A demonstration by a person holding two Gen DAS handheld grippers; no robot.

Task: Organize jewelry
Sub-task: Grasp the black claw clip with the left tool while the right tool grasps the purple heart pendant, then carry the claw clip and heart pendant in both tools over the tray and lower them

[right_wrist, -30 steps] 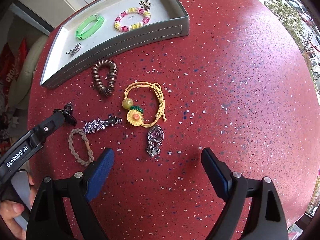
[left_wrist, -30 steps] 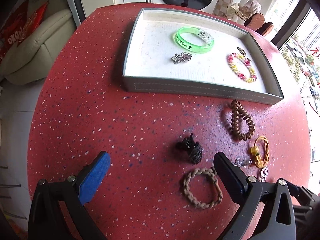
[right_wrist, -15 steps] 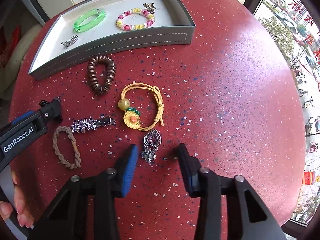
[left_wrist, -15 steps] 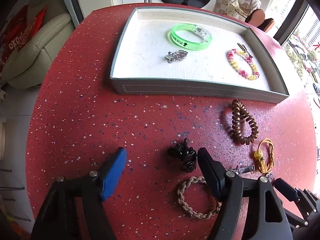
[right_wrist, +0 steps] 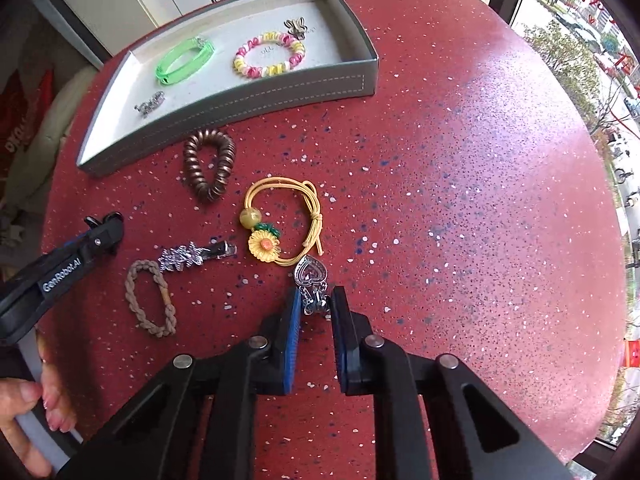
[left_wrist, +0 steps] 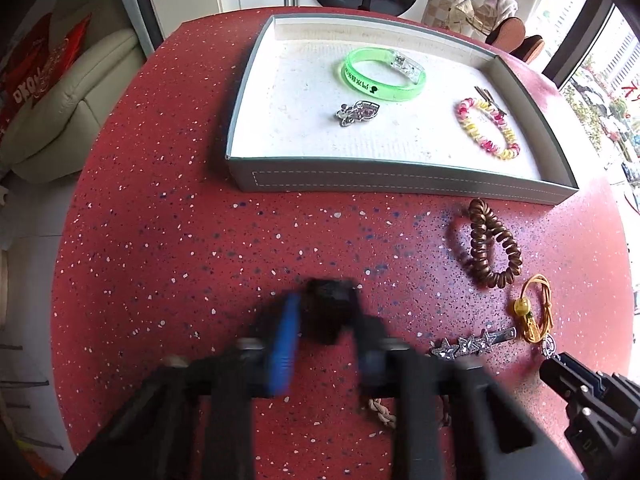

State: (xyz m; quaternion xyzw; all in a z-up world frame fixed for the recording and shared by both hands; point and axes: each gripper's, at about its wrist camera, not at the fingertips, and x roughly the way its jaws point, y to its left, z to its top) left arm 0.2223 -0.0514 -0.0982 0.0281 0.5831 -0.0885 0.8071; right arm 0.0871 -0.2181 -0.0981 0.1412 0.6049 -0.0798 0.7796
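Note:
My left gripper (left_wrist: 326,320) is shut on a black hair claw (left_wrist: 328,304) on the red table; the view is blurred. It also shows in the right wrist view (right_wrist: 102,232). My right gripper (right_wrist: 316,304) is shut on the lower end of a silver heart pendant (right_wrist: 310,276). A grey tray (left_wrist: 400,184) holds a green bangle (left_wrist: 382,74), a silver charm (left_wrist: 358,112) and a pink-yellow bracelet (left_wrist: 486,128). On the table lie a brown spiral tie (right_wrist: 210,164), a yellow flower cord (right_wrist: 280,220), a star clip (right_wrist: 188,256) and a braided tie (right_wrist: 150,298).
The tray (right_wrist: 224,104) also holds a small butterfly charm (right_wrist: 296,26). The round table's edge curves close on the right (right_wrist: 600,240). A cream sofa (left_wrist: 60,112) stands beyond the table on the left. A hand (right_wrist: 28,416) holds the left gripper's handle.
Both grippers have closed from wide open: the left onto the black hair claw, the right onto the heart pendant. Both moved forward toward the items.

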